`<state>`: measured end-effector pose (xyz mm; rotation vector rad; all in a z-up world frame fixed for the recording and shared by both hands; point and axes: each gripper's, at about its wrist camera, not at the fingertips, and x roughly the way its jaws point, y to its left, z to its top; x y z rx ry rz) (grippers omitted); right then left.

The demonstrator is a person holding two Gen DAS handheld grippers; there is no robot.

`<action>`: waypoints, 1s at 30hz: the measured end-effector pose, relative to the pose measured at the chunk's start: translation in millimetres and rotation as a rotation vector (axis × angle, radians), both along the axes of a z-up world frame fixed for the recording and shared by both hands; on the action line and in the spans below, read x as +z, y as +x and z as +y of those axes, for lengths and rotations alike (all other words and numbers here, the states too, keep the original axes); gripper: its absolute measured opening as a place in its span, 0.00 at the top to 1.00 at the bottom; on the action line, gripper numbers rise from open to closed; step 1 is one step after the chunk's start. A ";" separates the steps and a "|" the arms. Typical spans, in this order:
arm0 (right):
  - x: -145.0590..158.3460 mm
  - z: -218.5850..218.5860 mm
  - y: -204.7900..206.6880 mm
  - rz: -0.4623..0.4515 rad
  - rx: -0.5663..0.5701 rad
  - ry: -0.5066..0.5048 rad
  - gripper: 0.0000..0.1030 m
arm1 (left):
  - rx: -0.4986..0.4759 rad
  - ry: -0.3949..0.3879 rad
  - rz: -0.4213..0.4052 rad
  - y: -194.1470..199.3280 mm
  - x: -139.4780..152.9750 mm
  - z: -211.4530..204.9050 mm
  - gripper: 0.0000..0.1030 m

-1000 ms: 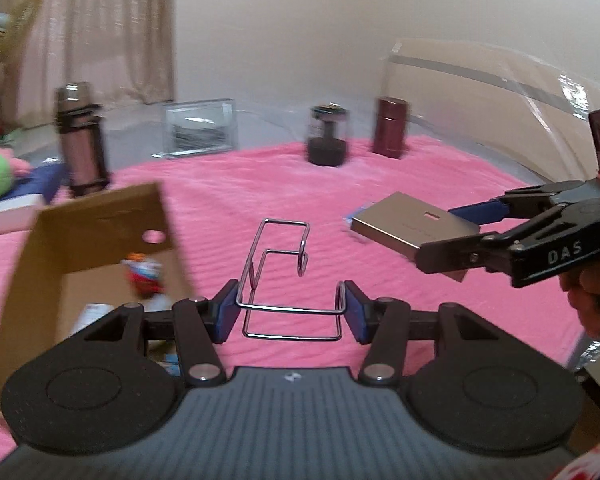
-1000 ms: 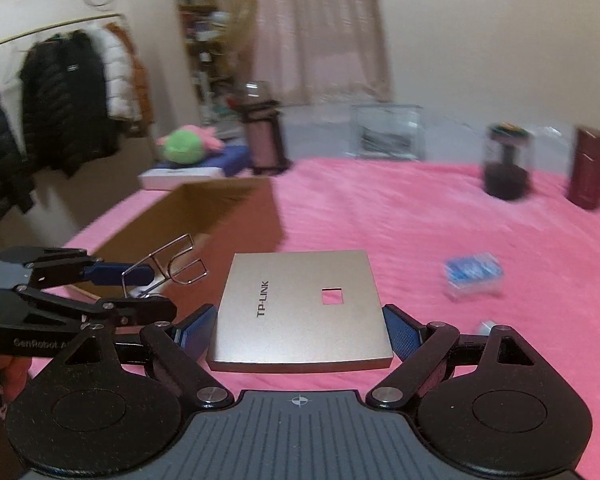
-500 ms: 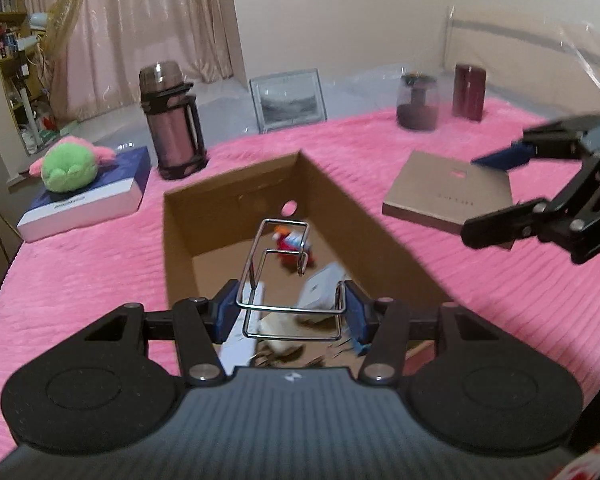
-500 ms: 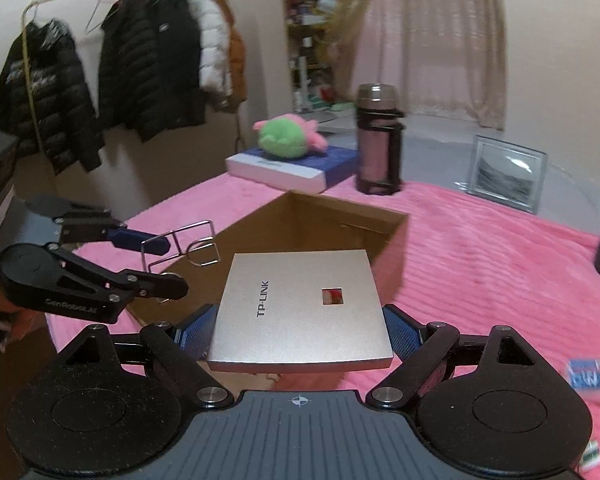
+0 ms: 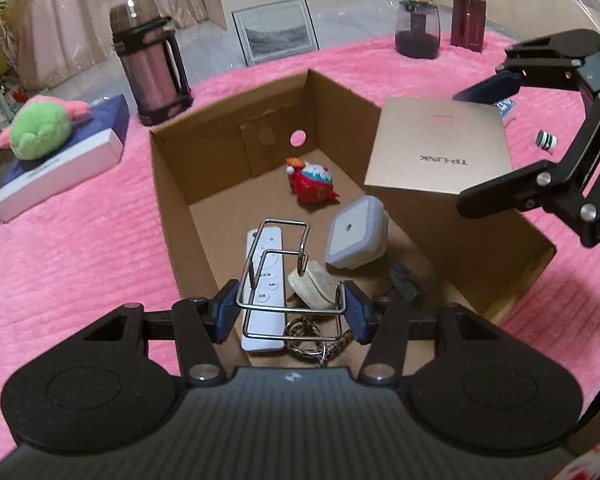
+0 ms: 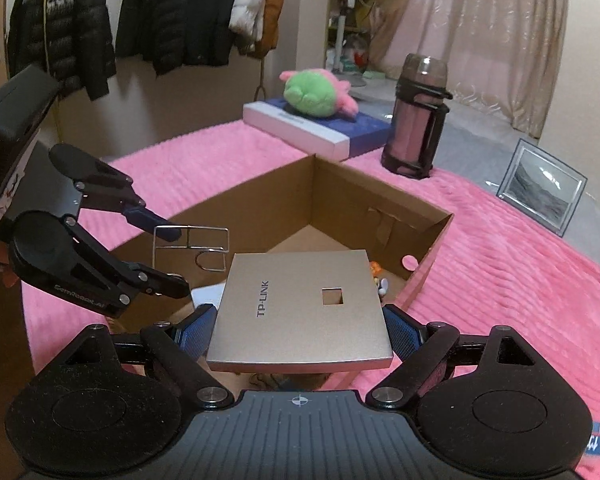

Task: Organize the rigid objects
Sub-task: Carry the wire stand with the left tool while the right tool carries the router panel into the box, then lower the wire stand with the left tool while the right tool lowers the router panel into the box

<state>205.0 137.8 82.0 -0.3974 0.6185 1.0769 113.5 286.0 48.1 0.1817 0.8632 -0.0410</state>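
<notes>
Pink blanket [image 5: 80, 248], plush toy [image 6: 312, 94], coats [image 6: 100, 20], curtain [image 6: 480, 32]

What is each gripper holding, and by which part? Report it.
The left gripper clamps the wire rack by the two sides of its base frame. The right gripper clamps the flat TP-LINK panel by its two opposite side edges, above the cardboard box.

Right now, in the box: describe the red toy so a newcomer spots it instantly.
Find the open cardboard box on the pink blanket. Near its far wall, below the round hole, lies the small red toy. It is the only bright red, painted figure; its neighbours are white or grey.
</notes>
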 end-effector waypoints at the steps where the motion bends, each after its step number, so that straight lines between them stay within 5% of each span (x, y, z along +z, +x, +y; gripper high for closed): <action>1: -2.9 3.8 0.8 -0.011 0.008 -0.014 0.18 | -0.004 -0.002 0.008 2.6 -2.3 0.4 0.52; 22: -29.3 30.1 4.5 -0.087 0.092 -0.148 0.18 | -0.065 0.047 0.156 30.7 -29.0 -5.1 0.52; 30: -33.1 33.7 1.2 -0.111 0.119 -0.177 0.18 | -0.112 0.130 0.161 33.8 -28.1 -17.7 0.52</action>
